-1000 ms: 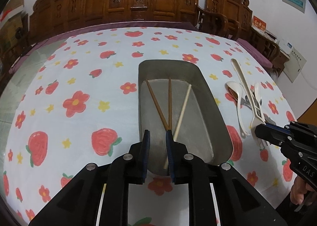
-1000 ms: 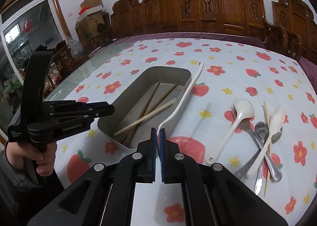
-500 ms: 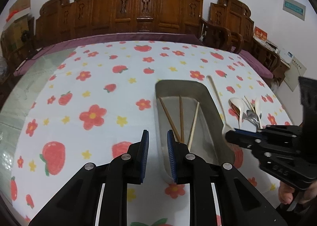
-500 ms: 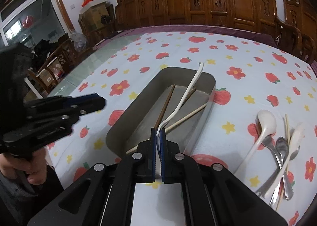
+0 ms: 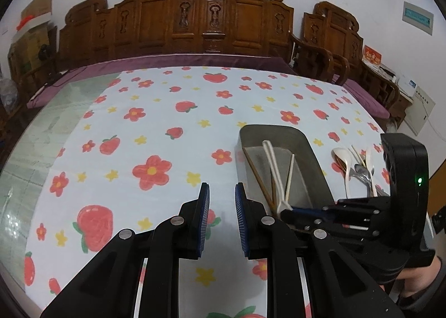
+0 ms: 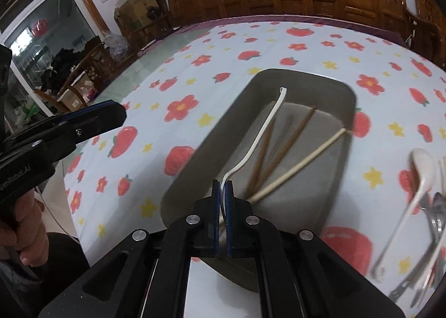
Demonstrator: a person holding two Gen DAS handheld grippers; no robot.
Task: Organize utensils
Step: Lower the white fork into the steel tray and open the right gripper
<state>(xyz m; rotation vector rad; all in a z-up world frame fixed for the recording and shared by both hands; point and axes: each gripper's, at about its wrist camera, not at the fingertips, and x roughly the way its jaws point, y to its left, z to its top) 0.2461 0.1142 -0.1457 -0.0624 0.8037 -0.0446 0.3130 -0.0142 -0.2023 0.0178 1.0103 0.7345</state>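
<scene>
My right gripper (image 6: 222, 187) is shut on a long white plastic utensil (image 6: 264, 128) and holds it inside the grey metal tray (image 6: 345, 95), handle pointing to the far end. Two brown chopsticks (image 6: 290, 137) and a pale chopstick (image 6: 301, 163) lie in the tray. In the left wrist view the tray (image 5: 315, 151) is to the right, with the white utensil (image 5: 274, 170) and the right gripper (image 5: 290, 210) over its near end. My left gripper (image 5: 221, 198) is open and empty, above the tablecloth left of the tray.
A pile of loose spoons and utensils (image 6: 418, 195) lies on the flowered tablecloth (image 5: 153, 137) right of the tray, also in the left wrist view (image 5: 356, 167). Carved wooden chairs (image 5: 206, 17) line the table's far side.
My right gripper has carried the white utensil from the tray's right edge to over the tray and lowered it inside. My left gripper has moved left, off the tray, and stays open.
</scene>
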